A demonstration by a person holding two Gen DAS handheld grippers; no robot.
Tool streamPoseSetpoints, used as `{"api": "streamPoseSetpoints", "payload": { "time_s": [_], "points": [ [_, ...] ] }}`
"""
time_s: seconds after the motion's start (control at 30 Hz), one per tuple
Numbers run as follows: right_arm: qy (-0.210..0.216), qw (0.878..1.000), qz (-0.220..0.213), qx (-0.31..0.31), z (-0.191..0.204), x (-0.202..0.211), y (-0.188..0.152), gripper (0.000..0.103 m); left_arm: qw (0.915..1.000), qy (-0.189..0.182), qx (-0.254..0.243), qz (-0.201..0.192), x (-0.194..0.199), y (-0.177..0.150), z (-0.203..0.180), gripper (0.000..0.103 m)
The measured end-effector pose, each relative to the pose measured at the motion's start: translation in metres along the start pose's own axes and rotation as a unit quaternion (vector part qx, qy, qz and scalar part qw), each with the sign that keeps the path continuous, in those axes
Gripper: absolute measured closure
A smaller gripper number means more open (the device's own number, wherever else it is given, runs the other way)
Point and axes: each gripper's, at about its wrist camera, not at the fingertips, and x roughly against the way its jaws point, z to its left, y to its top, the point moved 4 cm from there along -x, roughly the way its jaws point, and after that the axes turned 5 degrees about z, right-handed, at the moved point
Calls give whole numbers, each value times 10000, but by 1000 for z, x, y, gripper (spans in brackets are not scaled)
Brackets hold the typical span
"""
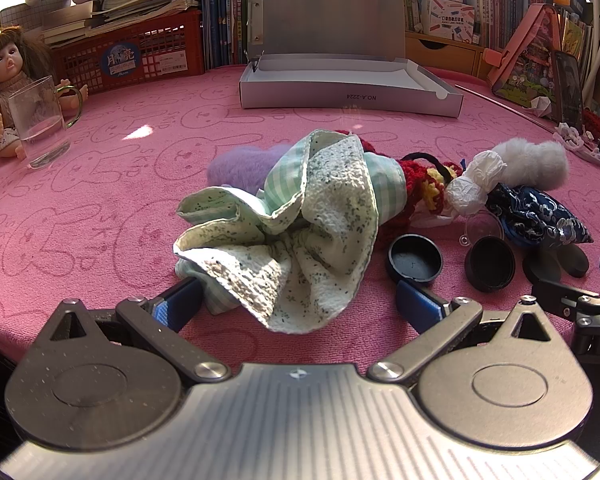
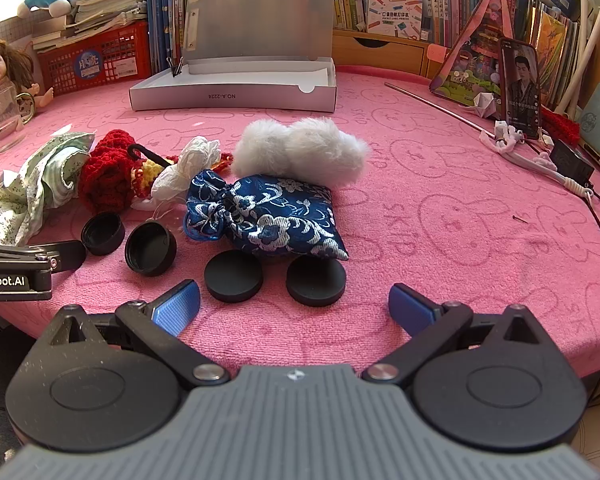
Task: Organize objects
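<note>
Holding both tools low over a pink tablecloth (image 2: 440,208), we take the open grey box (image 1: 340,94) at the far edge as our landmark. Our left gripper (image 1: 300,306) has its blue pads spread as wide as they go, with nothing held; the crumpled green cloth (image 1: 296,220) lies directly ahead of it, on the near side of the box, its lowest fold reaching down between the pads, possibly brushing the left one. Our right gripper (image 2: 294,308) is equally wide and empty. Just ahead of it, nearer us than the box, sit two flat black lids (image 2: 276,276), with a blue brocade pouch (image 2: 268,212) beyond them and white fluff (image 2: 304,150) beyond that.

We judge the left tool nearer the cloth and the right nearer the lids and pouch. The cloth has no clear long axis. A red knitted item (image 2: 108,176) is half buried under the cloth, and a purple fuzzy thing (image 1: 240,164) is mostly hidden behind it.
</note>
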Motion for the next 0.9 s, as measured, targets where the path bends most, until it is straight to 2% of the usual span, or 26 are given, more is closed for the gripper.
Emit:
{"api": "streamPoseSetpoints", "payload": {
  "time_s": [0.7,0.9],
  "points": [
    [-1,10000,-42,-26,0,4,-3,0,10000,3,2,-2,0,0,0,0],
    [-34,9999,-94,-63,1,2,-3,0,9997,40,48,244,-4,5,2,0]
  ]
}}
